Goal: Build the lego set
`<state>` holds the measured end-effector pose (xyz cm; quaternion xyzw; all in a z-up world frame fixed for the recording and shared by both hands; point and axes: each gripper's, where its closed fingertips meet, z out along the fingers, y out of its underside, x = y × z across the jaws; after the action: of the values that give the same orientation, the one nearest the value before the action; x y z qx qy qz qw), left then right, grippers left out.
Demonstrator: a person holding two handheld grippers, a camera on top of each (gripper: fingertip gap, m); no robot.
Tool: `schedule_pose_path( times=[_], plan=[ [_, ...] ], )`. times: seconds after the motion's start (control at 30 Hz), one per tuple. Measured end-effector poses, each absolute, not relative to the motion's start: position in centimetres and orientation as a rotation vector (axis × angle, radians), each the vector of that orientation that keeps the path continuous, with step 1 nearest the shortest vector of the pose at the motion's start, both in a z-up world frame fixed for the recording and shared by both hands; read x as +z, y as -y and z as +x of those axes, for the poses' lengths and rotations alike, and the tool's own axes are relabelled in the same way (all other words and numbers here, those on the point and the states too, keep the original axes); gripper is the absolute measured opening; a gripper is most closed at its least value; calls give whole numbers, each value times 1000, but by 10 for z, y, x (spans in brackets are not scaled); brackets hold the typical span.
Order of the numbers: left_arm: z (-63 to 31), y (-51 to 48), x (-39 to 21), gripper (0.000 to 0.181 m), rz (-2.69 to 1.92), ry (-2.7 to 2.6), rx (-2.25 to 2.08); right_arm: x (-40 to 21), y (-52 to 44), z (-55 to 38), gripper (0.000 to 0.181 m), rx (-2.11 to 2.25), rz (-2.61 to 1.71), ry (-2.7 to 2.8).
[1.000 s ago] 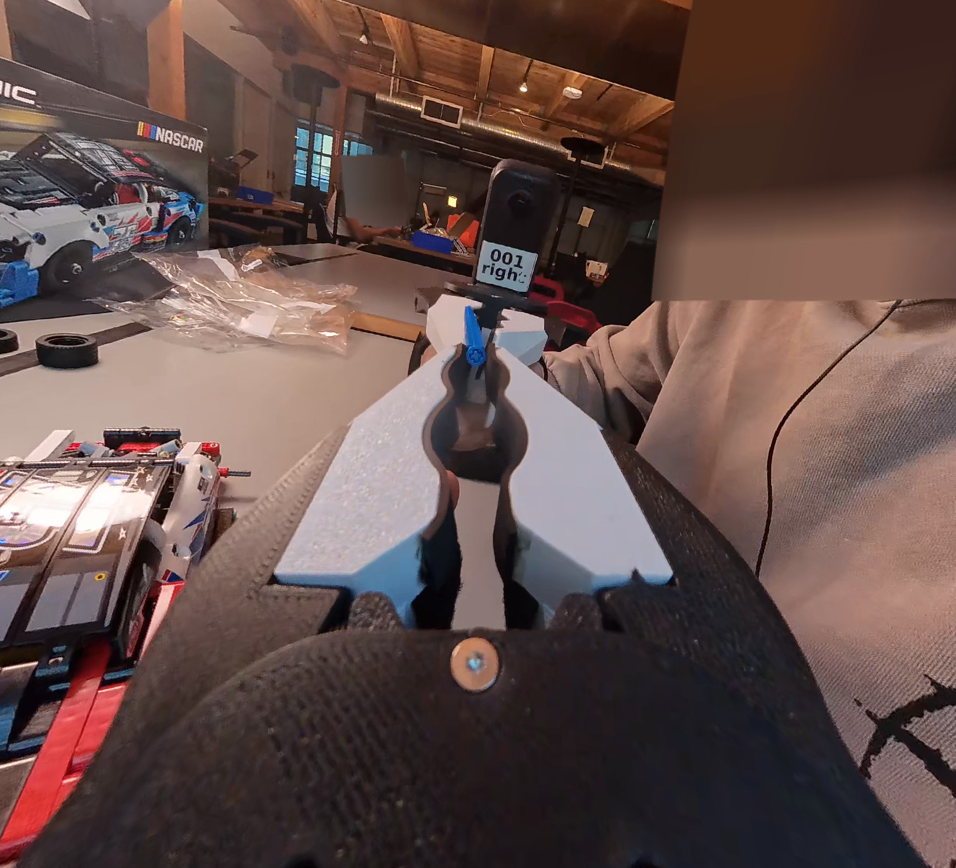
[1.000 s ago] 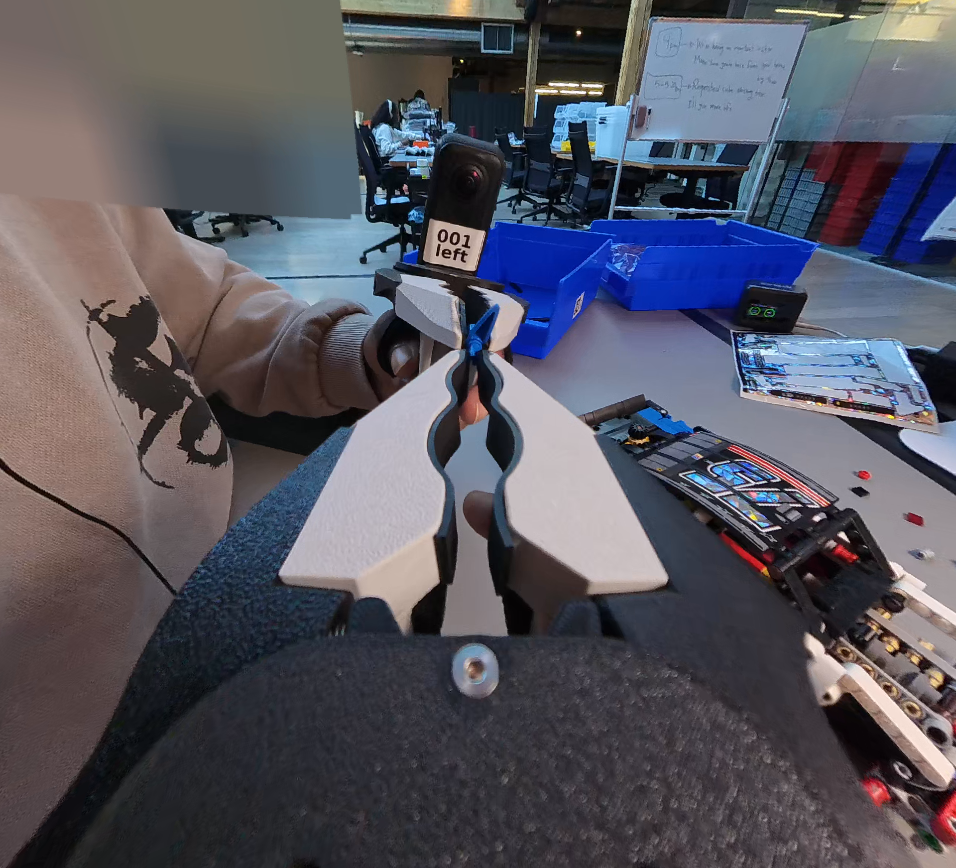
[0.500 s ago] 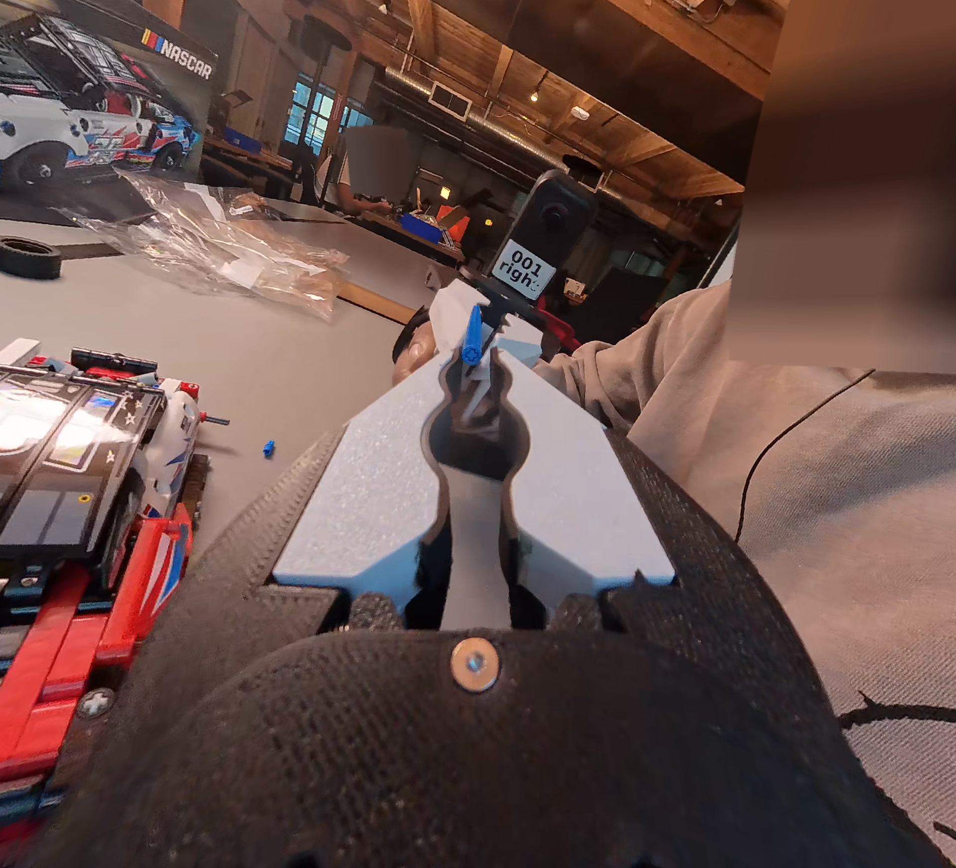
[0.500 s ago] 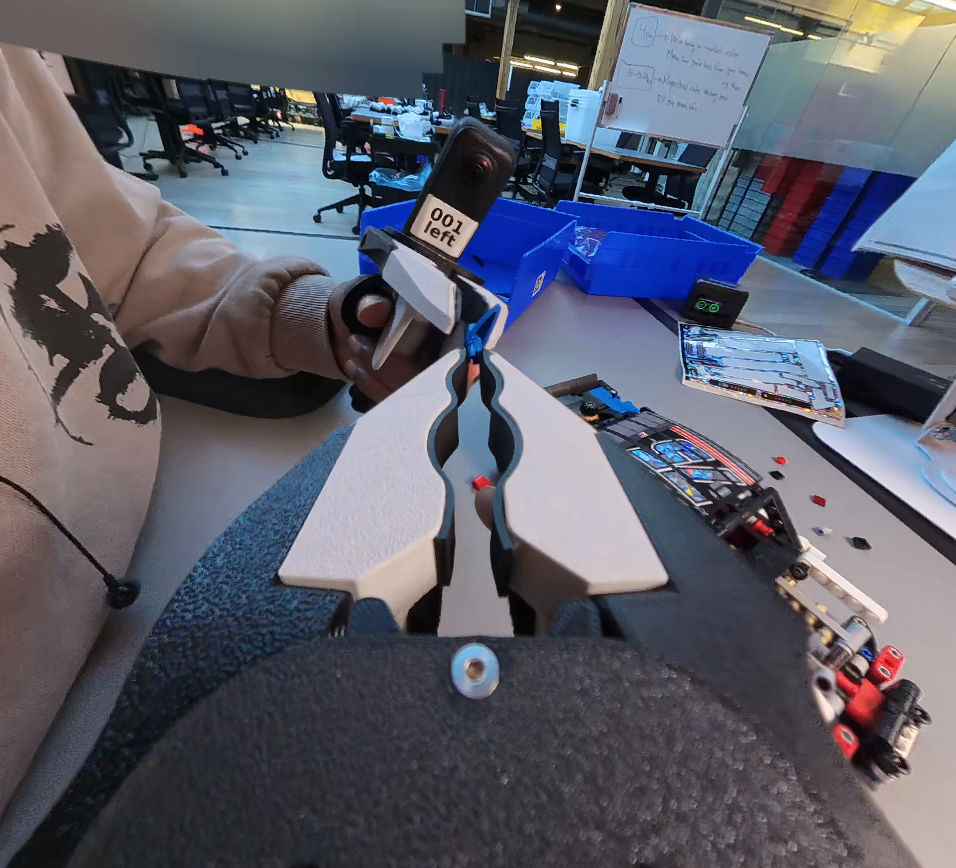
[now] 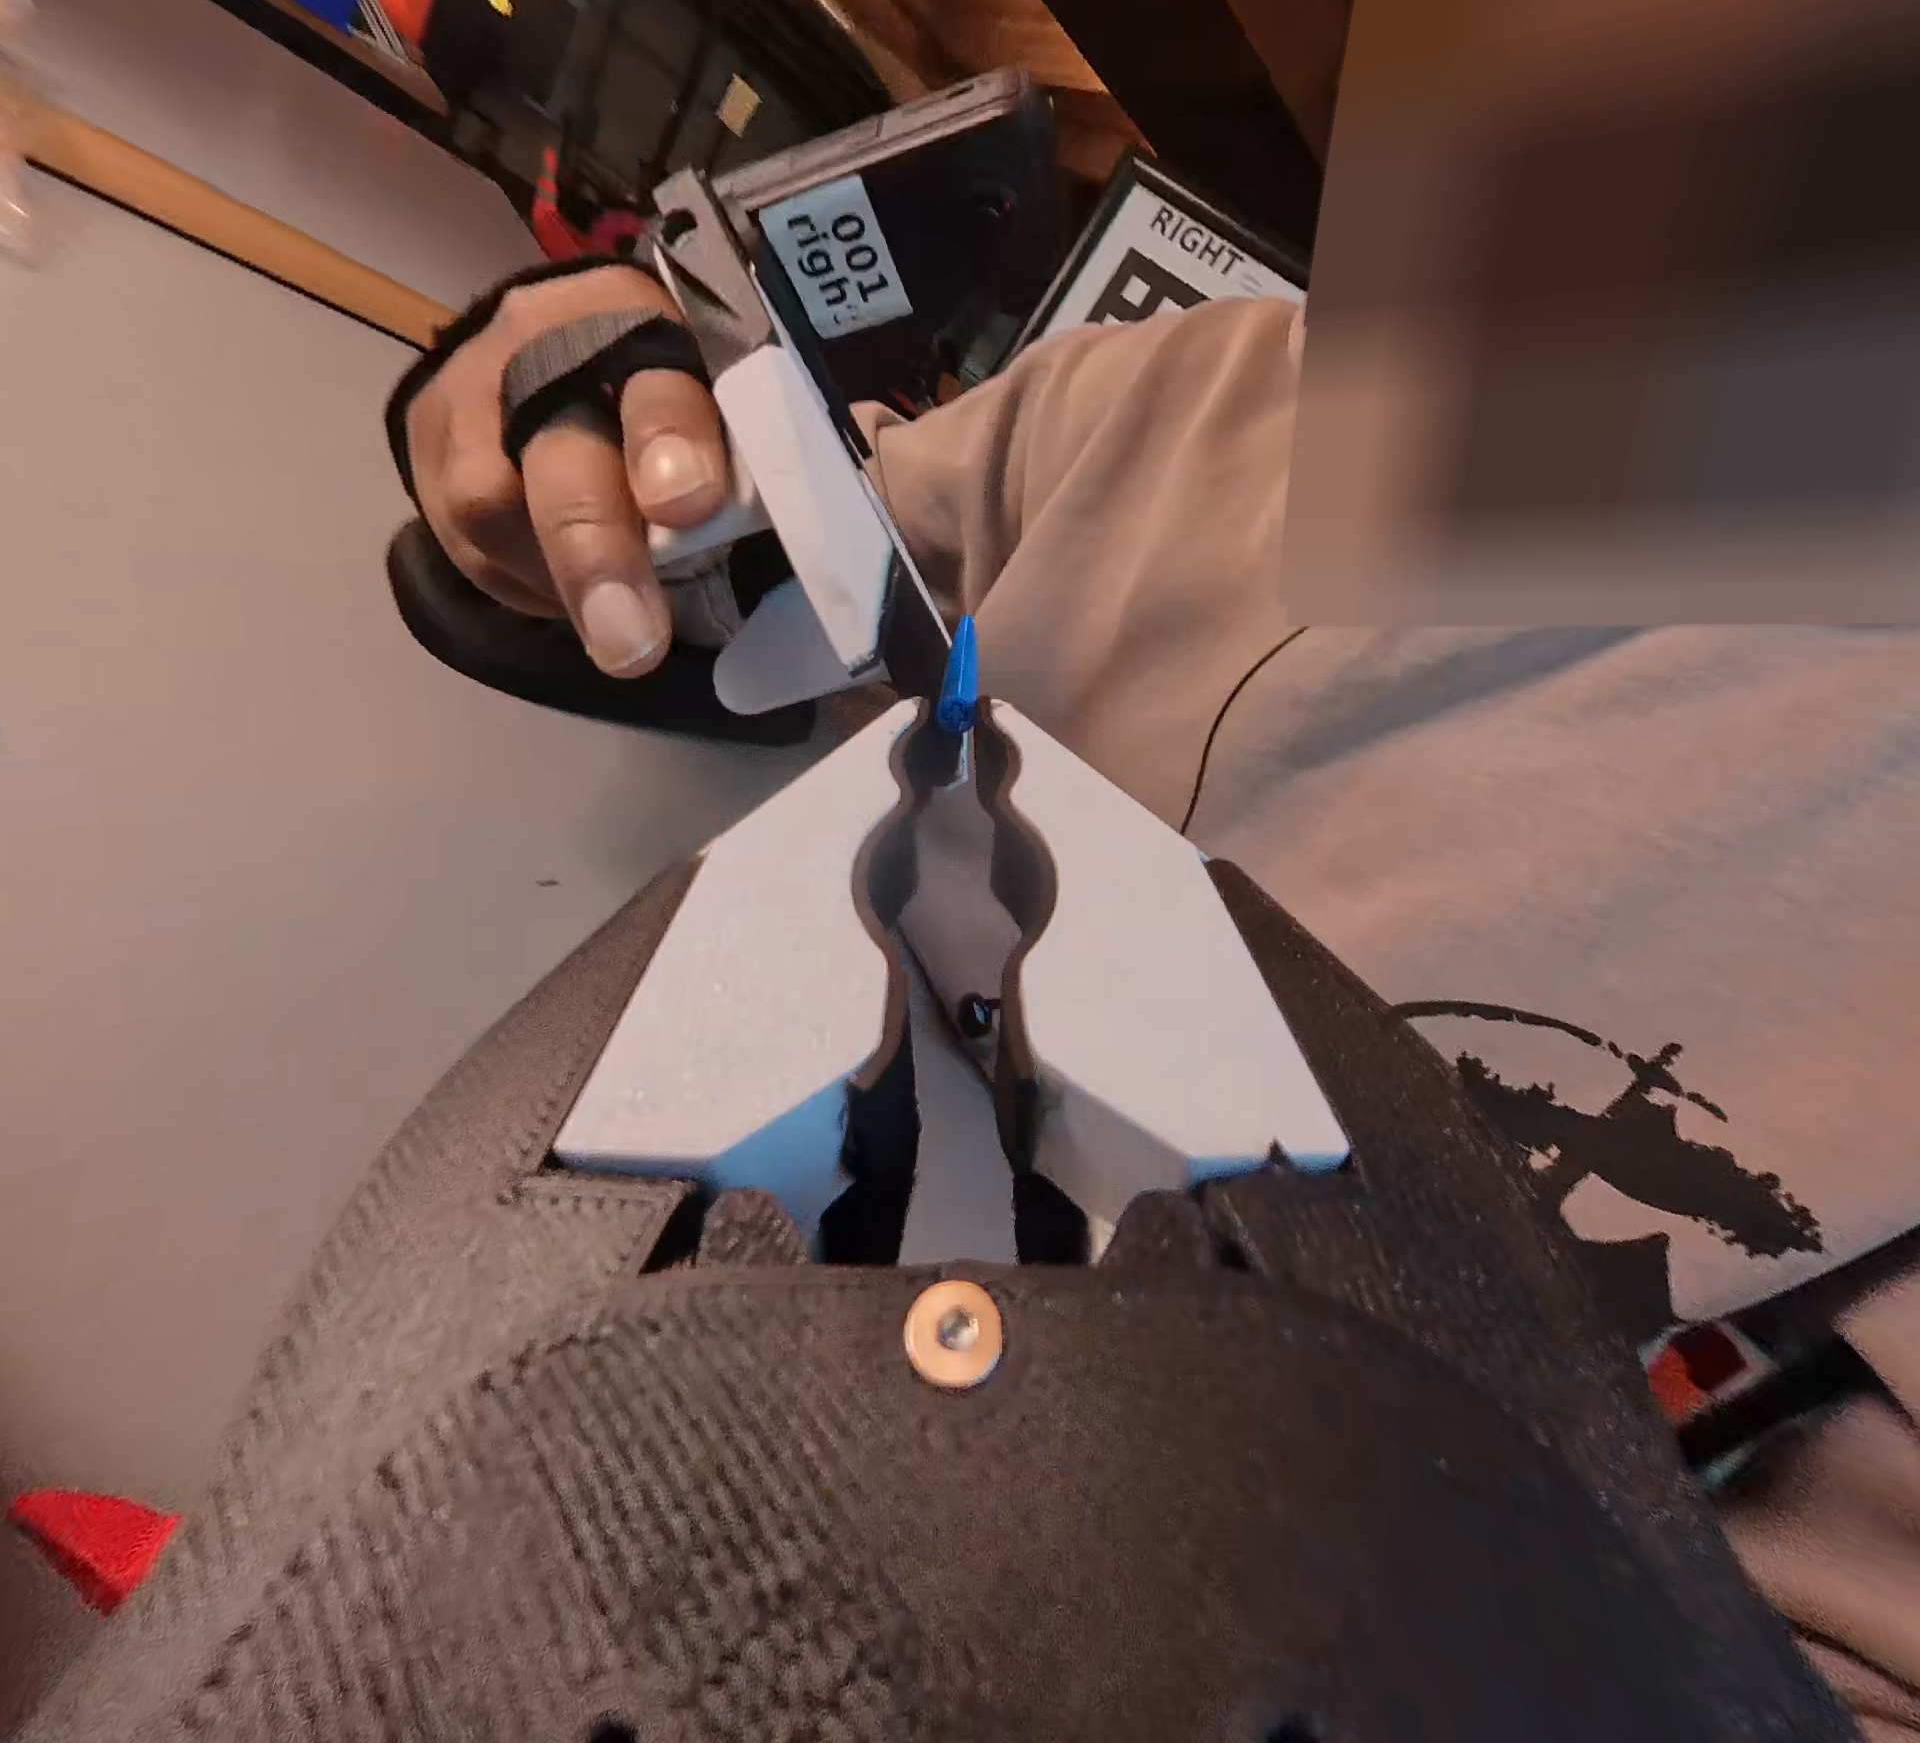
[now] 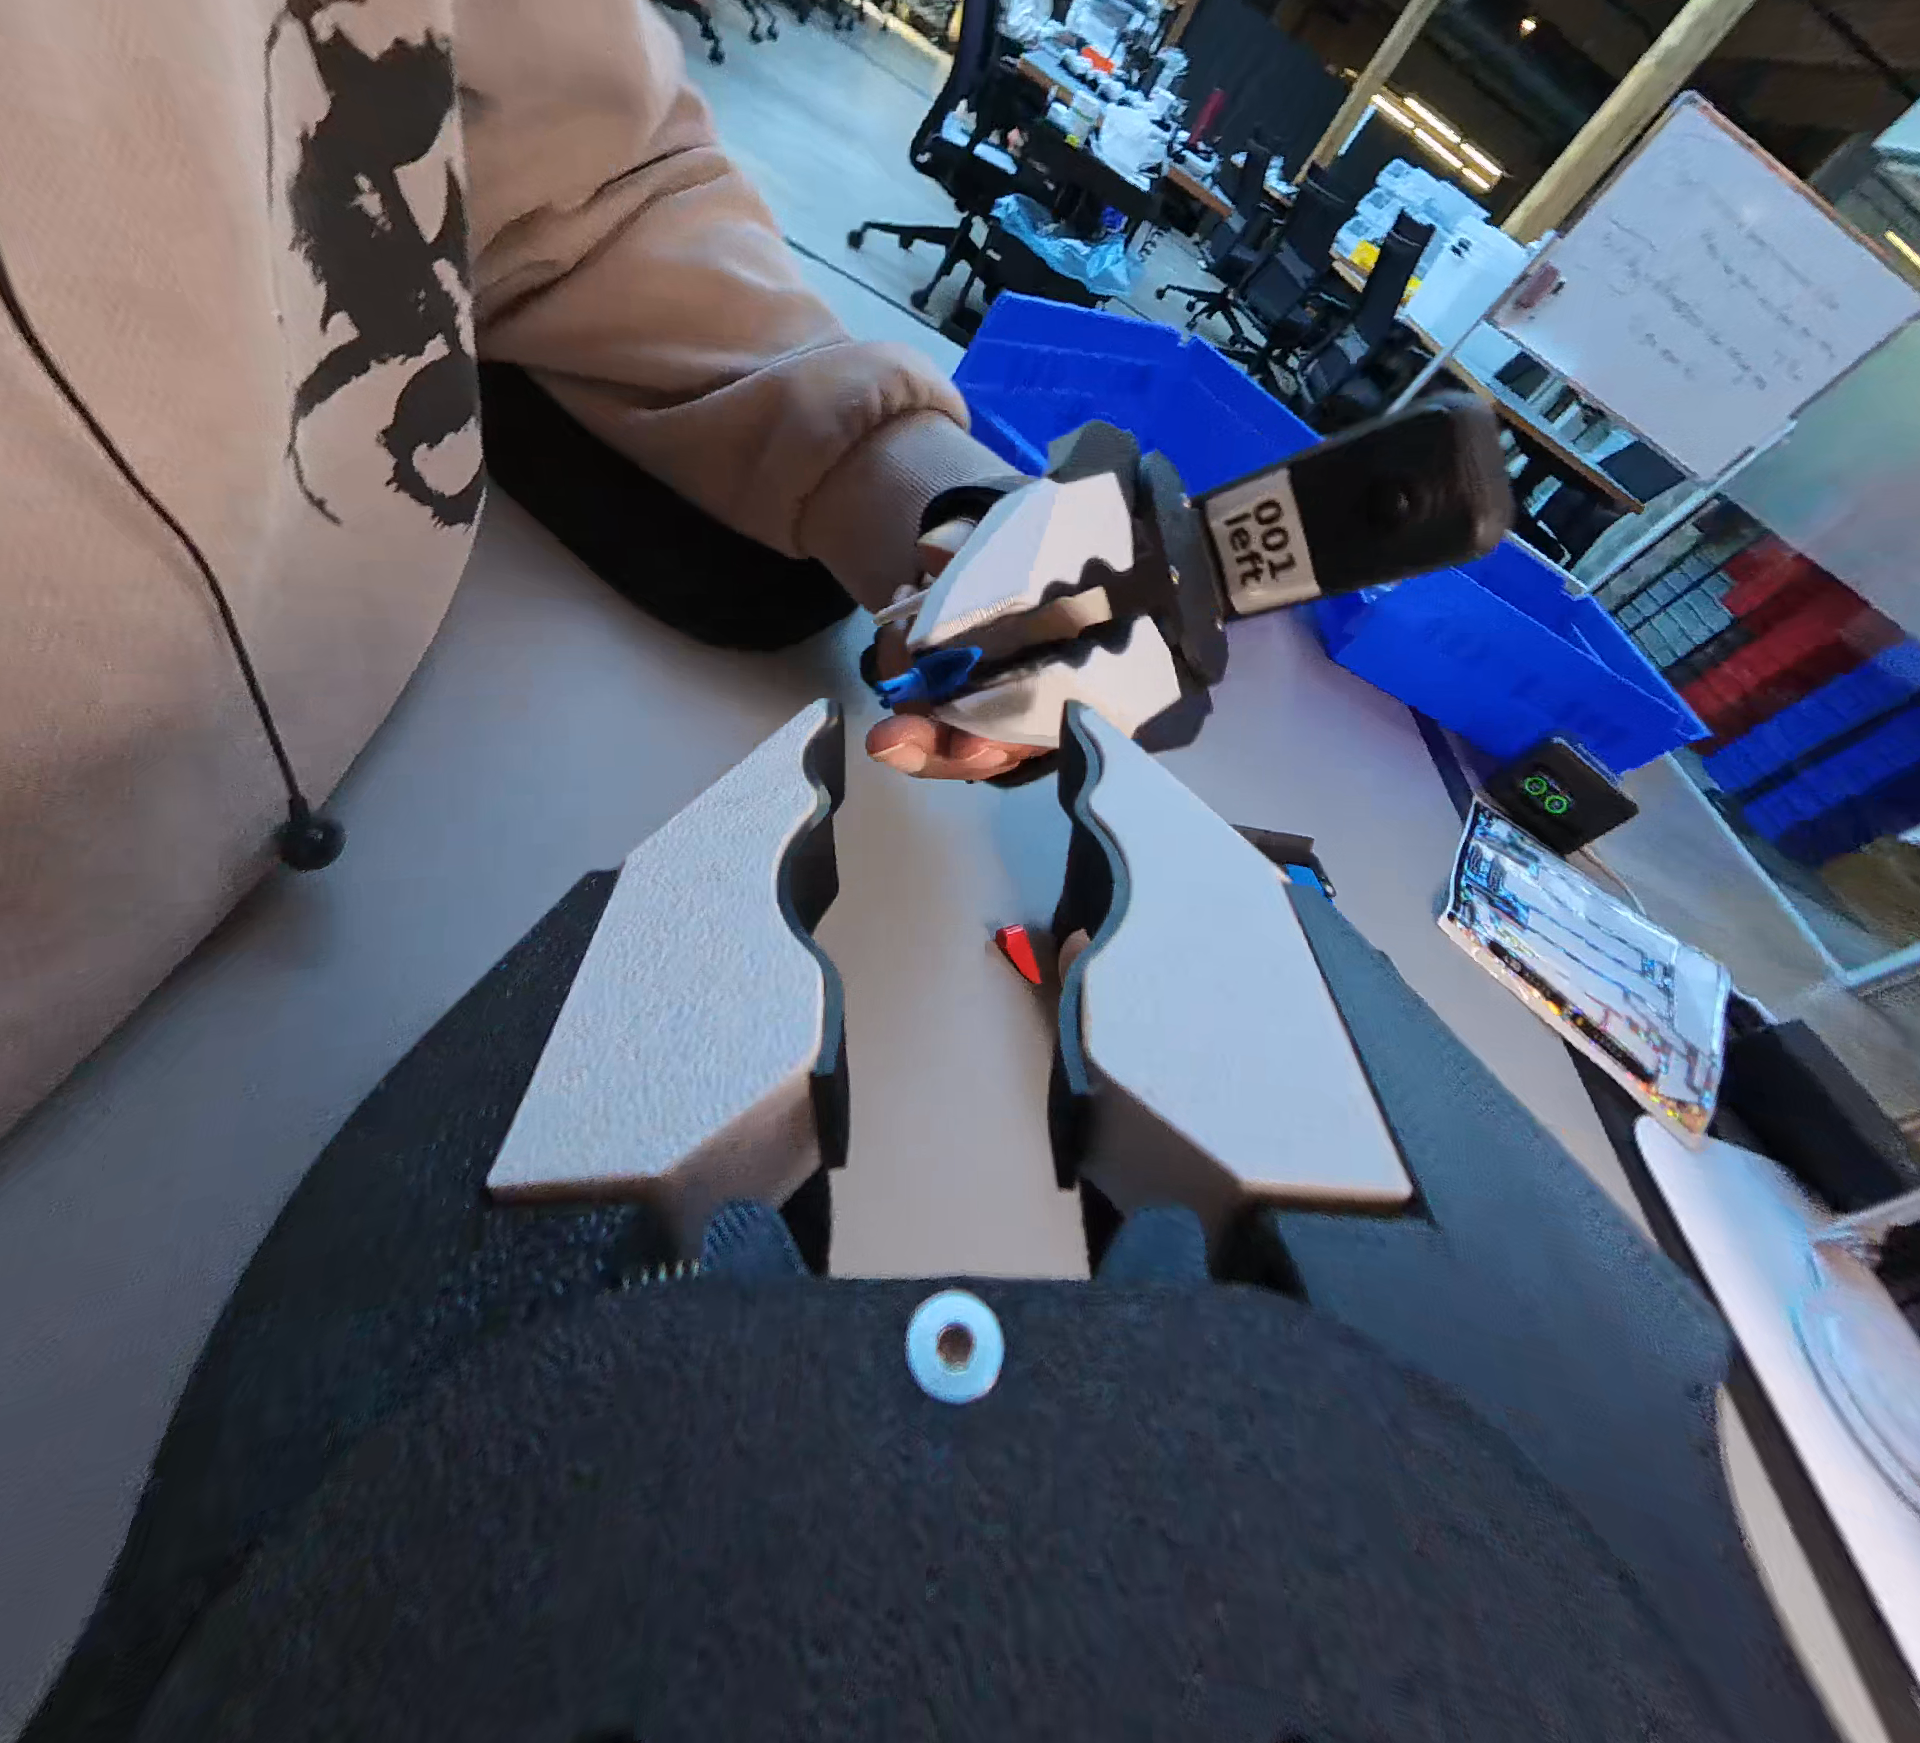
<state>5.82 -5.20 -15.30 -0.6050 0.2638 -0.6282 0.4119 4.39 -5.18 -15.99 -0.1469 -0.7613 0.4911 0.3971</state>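
Note:
My left gripper (image 5: 954,708) is shut on a small blue Lego pin (image 5: 958,675), which sticks out past its tips. In the right wrist view the left gripper (image 6: 940,670) lies rolled on its side with the blue pin (image 6: 925,675) at its tips. My right gripper (image 6: 951,727) is open and empty, its tips just short of the pin. A hand holds the right gripper (image 5: 821,571) beyond the pin in the left wrist view. The Lego car is out of both views.
A small red piece (image 6: 1018,950) lies on the grey table (image 6: 644,758) between my right fingers, and one shows at the lower left (image 5: 94,1537). Blue bins (image 6: 1143,384), a small black device (image 6: 1558,789) and a shiny printed sheet (image 6: 1579,945) are at the right. The person's beige sweatshirt (image 6: 260,343) is close on the left. Less than 4 cm separates the two grippers' tips. Both grippers' tips are roughly 15 cm from the small red piece (image 6: 1018,950).
My right gripper has opened and let go of the blue pin, which stays in the left gripper. Both grippers have tilted and swung away from the car, which has left both views.

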Motion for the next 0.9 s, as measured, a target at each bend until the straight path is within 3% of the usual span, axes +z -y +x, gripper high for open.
schedule_pose_path(
  times=[0.23, 0.6, 0.7, 0.9],
  plan=[
    [69, 56, -180, 5, -1678, -693, -1662, -175, 66, 50, 20, 1130, -246, 2007],
    [62, 53, -172, 5, -1638, -607, -1739, -174, 63, 54, 29, 1165, -276, 2046],
    [66, 55, -176, 5, -1658, -620, -1754, -181, 67, 54, 19, 1125, -256, 2068],
    [51, 34, -172, 5, -1635, -410, -1736, -178, 47, 37, 16, 1027, -348, 1976]
  ],
)
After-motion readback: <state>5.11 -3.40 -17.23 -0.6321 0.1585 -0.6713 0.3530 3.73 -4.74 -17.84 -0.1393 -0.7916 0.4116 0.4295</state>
